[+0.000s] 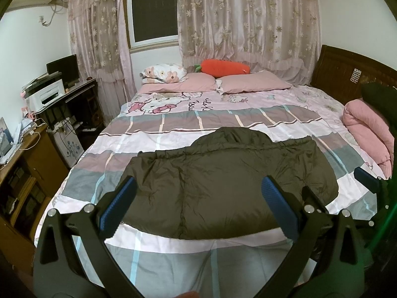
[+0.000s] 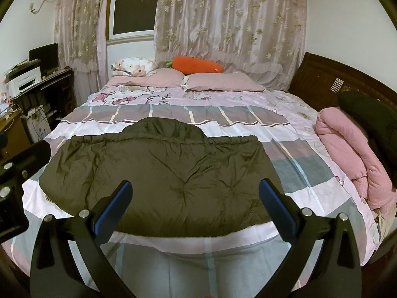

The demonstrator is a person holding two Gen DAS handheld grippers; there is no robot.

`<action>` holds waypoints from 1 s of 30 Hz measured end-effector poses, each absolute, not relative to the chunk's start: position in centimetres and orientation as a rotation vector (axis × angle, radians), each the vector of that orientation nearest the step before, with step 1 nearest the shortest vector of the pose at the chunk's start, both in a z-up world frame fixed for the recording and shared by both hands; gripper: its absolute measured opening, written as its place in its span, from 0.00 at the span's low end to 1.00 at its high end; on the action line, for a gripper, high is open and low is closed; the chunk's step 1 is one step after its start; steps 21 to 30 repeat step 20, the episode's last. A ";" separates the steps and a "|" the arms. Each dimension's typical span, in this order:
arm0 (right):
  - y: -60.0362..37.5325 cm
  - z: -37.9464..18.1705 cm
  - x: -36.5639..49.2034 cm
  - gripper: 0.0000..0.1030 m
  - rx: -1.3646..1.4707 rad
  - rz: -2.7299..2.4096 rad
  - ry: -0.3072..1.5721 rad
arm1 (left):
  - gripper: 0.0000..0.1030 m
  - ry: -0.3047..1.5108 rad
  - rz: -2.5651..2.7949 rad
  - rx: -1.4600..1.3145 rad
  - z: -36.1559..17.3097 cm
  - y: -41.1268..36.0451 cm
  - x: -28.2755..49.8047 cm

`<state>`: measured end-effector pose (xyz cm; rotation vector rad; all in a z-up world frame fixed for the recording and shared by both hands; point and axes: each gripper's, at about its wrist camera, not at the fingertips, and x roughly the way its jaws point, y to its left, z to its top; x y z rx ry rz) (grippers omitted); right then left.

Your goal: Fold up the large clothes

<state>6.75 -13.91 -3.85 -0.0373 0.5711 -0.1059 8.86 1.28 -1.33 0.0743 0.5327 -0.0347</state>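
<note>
Dark olive padded coat [image 1: 223,181] spread flat across the near half of the bed [image 1: 153,139], hood end pointing far toward the pillows, near hem close to the near edge of the bedspread. Puffy and creased, with a gathered seam running across below the hood. Same coat [image 2: 158,181] seen from the right wrist, lying more to the left of that view.

Left gripper [image 1: 198,203] held above the near edge of the bed, blue-padded fingers [image 1: 116,211] spread wide and released, nothing between them, apart from the coat. Right gripper [image 2: 196,206] likewise hovering over the coat's near hem, fingers [image 2: 278,213] splayed apart, empty. Each gripper just visible at the edge of the other's view.

At the far end, two pink pillows [image 1: 253,82] side by side, a floral pillow [image 1: 163,73] at the far left, and an orange carrot cushion [image 1: 224,67] resting on top behind them. Rolled pink quilt [image 1: 369,131] on the right side of the bed, beside the dark wooden headboard [image 1: 347,74]. Lace curtains [image 1: 248,19] covering the far wall, a window [image 1: 153,10] showing between them. Desk [image 1: 74,94] with a white printer [image 1: 47,95] and a monitor [image 1: 63,68] at the left.
</note>
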 end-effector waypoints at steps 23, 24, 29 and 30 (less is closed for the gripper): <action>-14.9 -4.9 6.3 0.99 -0.049 -0.092 0.588 | 0.98 0.559 -0.038 0.104 -1.7 1.0 9.2; -14.9 -4.9 6.3 0.99 -0.049 -0.092 0.588 | 0.98 0.559 -0.038 0.104 -1.7 1.0 9.2; -14.9 -4.9 6.3 0.99 -0.049 -0.092 0.588 | 0.98 0.559 -0.038 0.104 -1.7 1.0 9.2; -14.9 -4.9 6.3 0.99 -0.049 -0.092 0.588 | 0.98 0.559 -0.038 0.104 -1.7 1.0 9.2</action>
